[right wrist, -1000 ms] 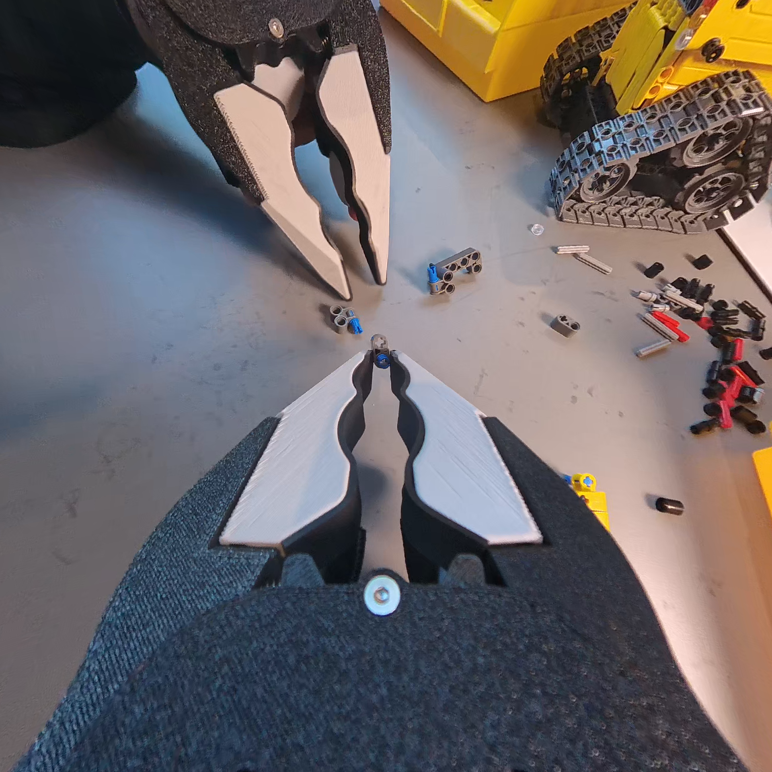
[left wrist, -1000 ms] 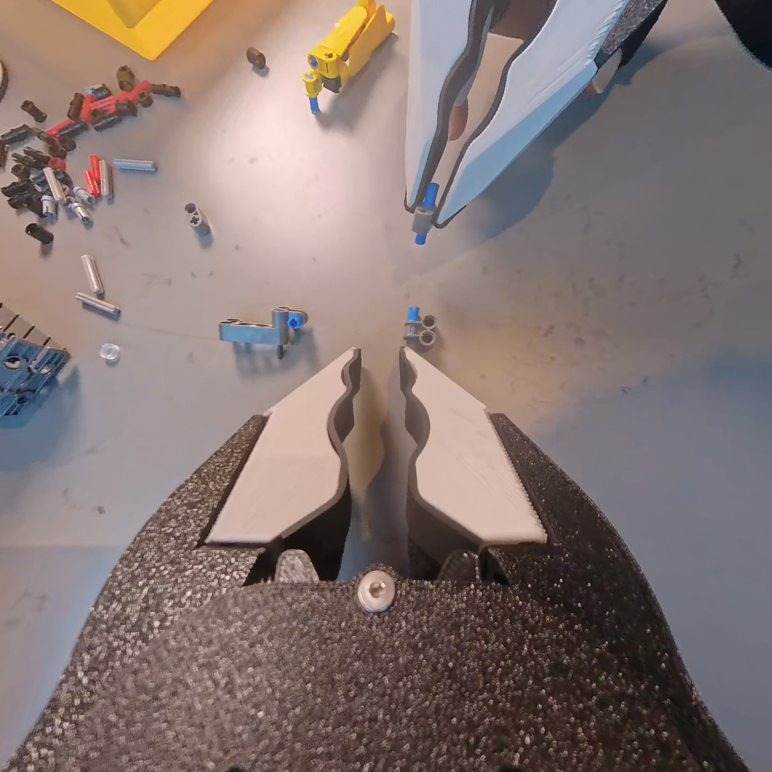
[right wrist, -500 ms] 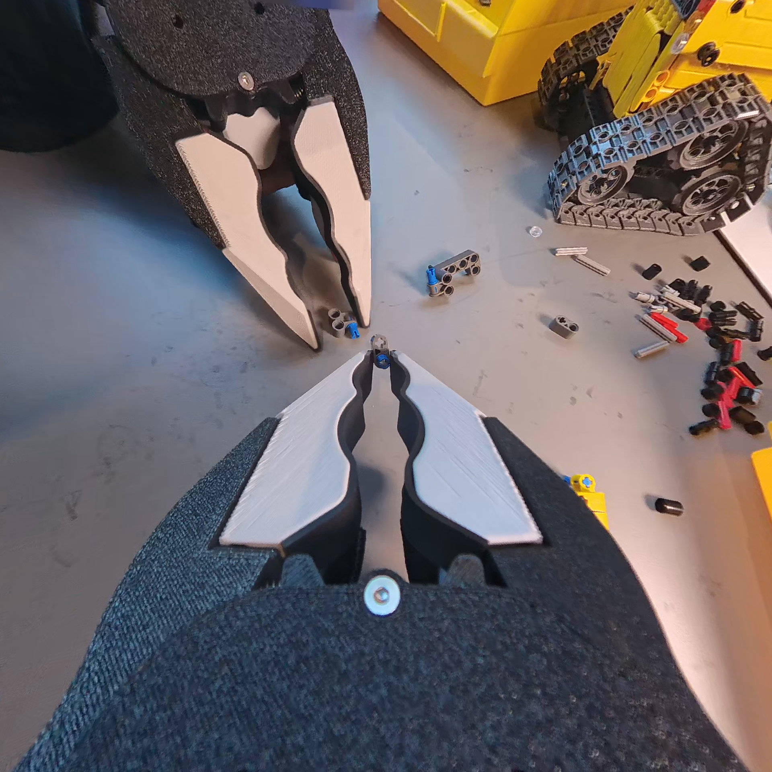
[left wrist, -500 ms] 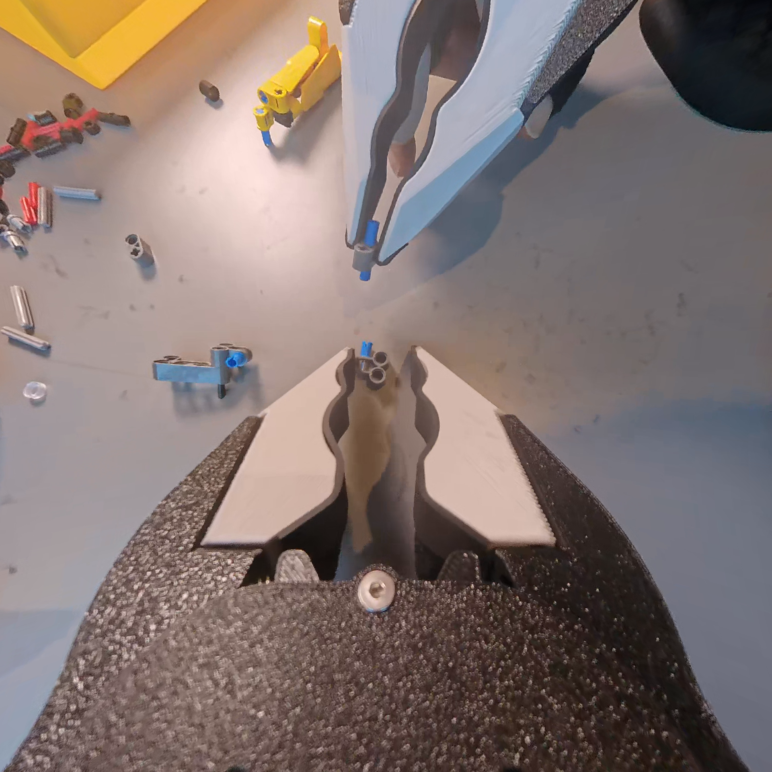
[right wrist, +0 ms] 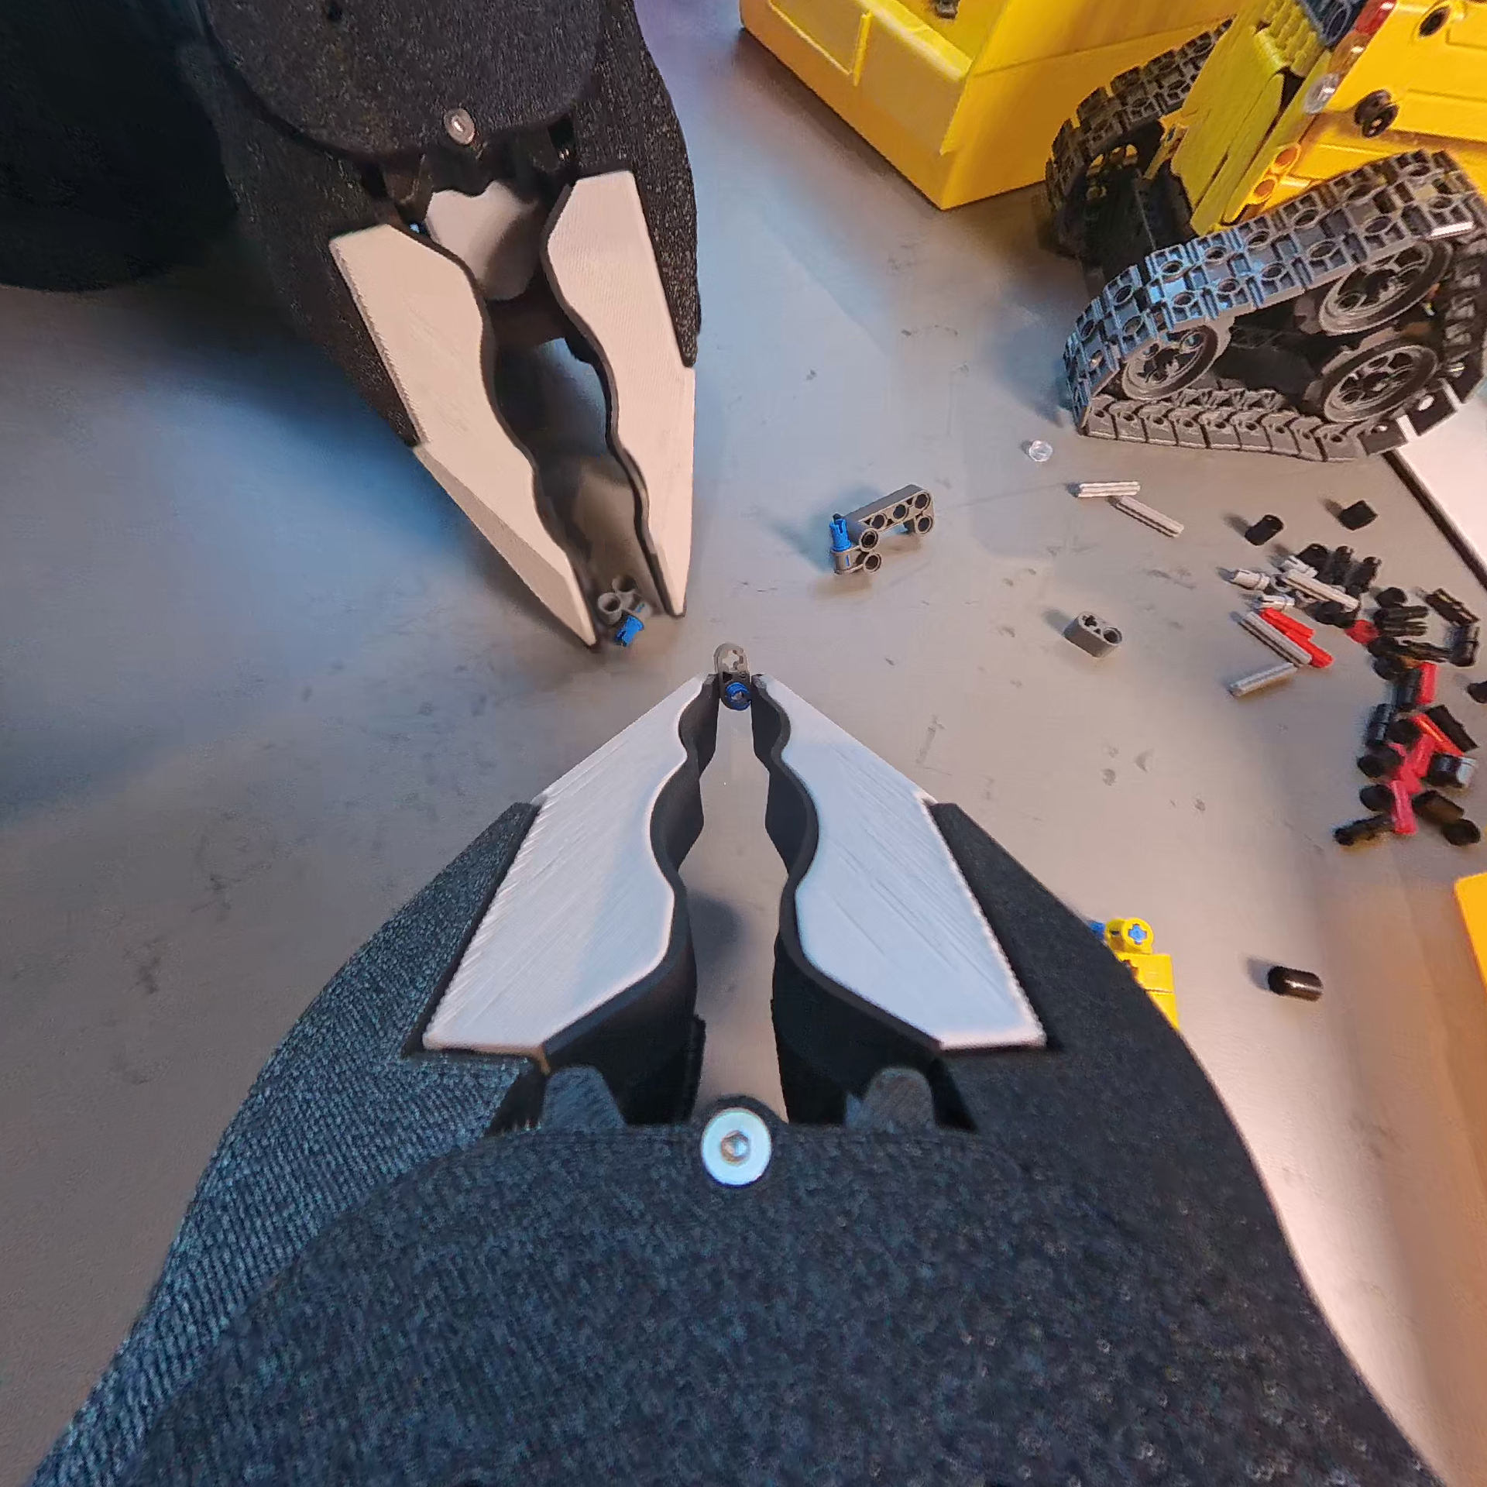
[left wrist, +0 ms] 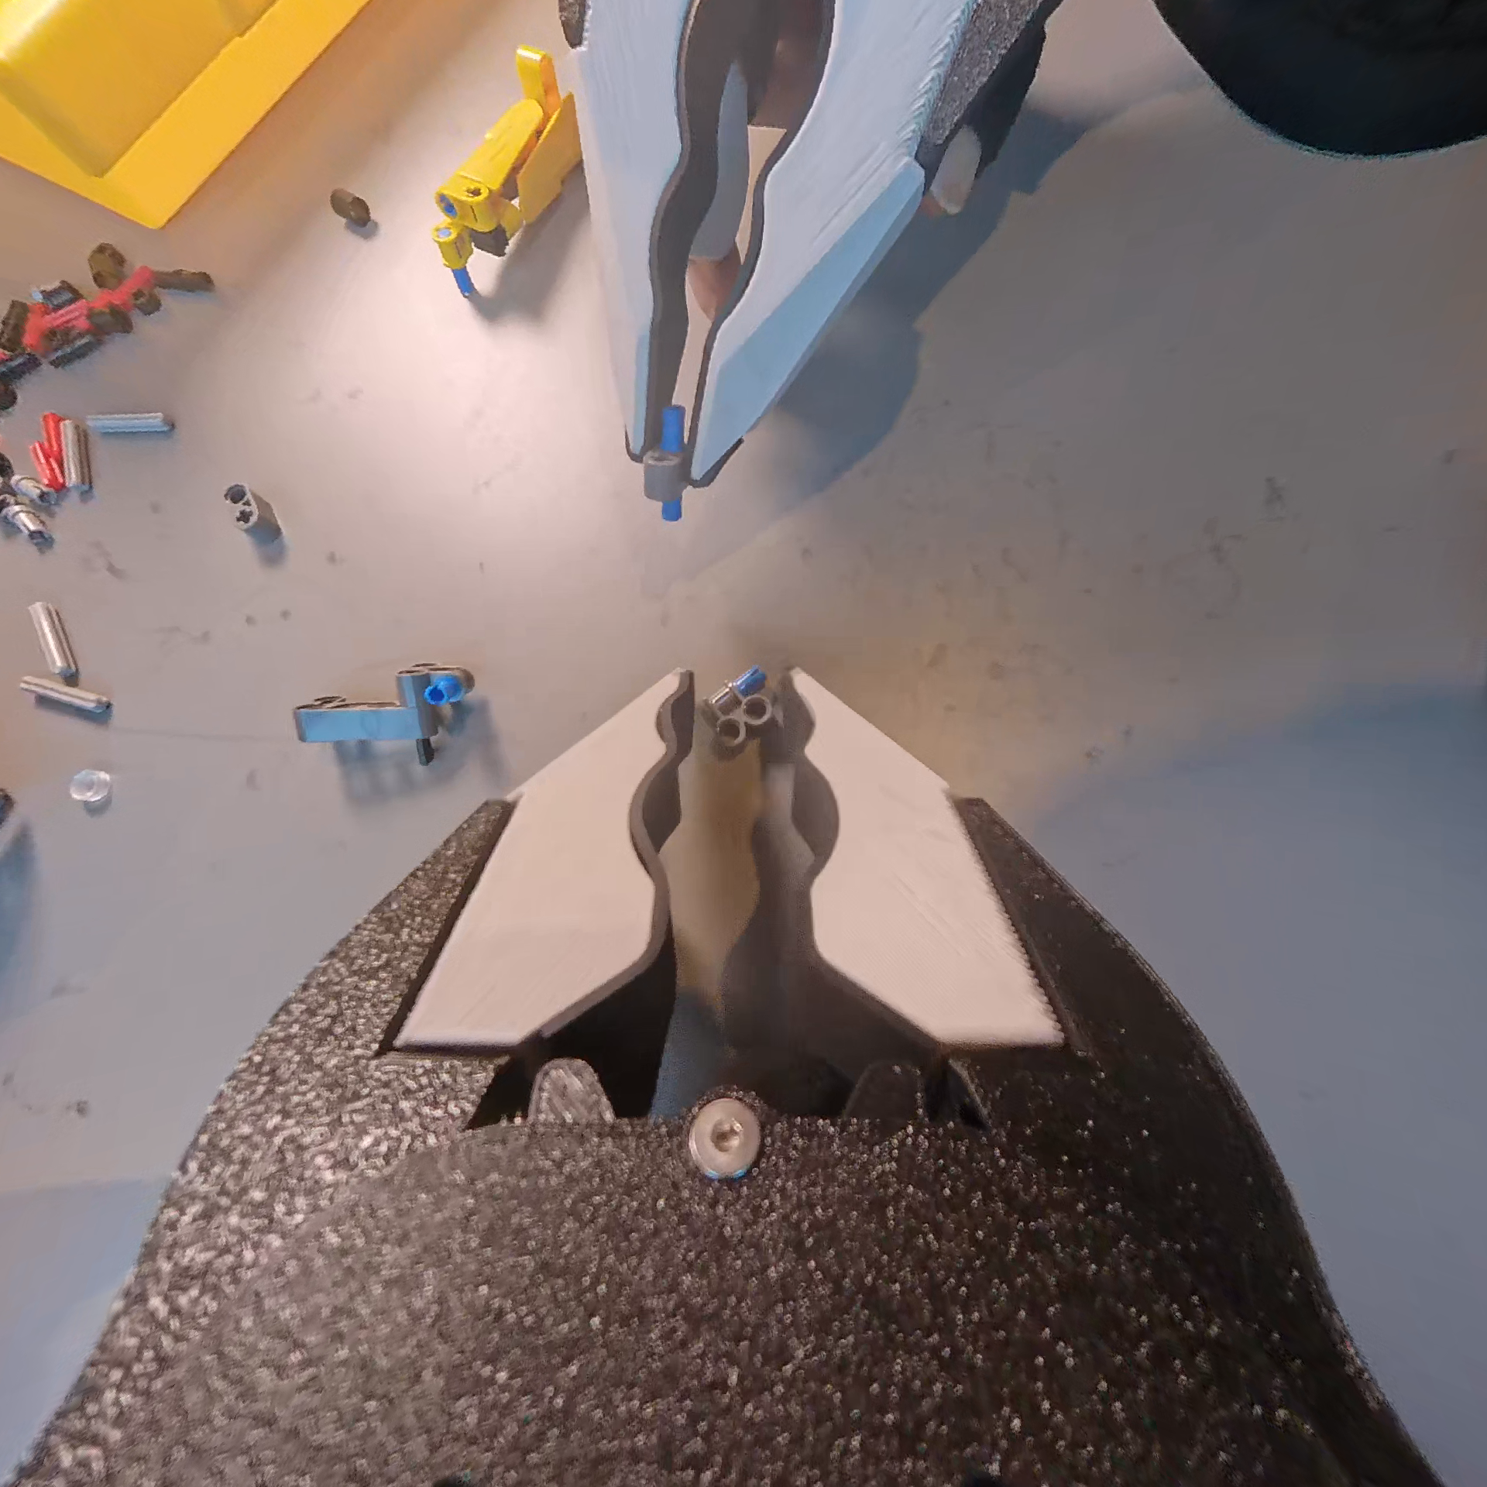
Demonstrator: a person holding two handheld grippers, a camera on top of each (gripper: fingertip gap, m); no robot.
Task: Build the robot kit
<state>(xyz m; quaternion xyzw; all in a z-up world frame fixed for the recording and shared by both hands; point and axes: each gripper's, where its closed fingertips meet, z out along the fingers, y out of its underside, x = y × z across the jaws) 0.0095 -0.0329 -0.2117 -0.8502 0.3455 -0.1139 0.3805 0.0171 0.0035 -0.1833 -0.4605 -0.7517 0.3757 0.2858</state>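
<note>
The right gripper [right wrist: 734,684] is clamped at its very tips on a small grey connector with a blue pin [right wrist: 733,674] through it; the piece sticks out past the tips, clear of the grey table [right wrist: 241,724]. Facing it, tip to tip and just apart, the left gripper [left wrist: 739,692] has its jaws drawn in around a small grey three-hole connector with a blue pin [left wrist: 742,708]; the piece sits between the fingertips, against the right-hand one, though a sliver of gap shows on the other side, so I cannot tell whether it is truly pinched.

Just beside the two pairs of tips lies a grey bent beam [right wrist: 883,527] carrying a blue pin at one end; a little past it lies a short dark grey connector [right wrist: 1093,633]. Farther out on that side is a scatter of black and red pins [right wrist: 1404,724] mixed with light grey axles [right wrist: 1126,500], and one tiny clear round stud [right wrist: 1039,450] apart from them. A small yellow assembly [left wrist: 503,185] with a blue pin lies near the right gripper's body; a lone black pin [right wrist: 1294,982] rests close by. At the far edge stands a yellow tracked vehicle model [right wrist: 1287,265] with dark grey treads, beside a yellow bucket-like part [right wrist: 885,96].
</note>
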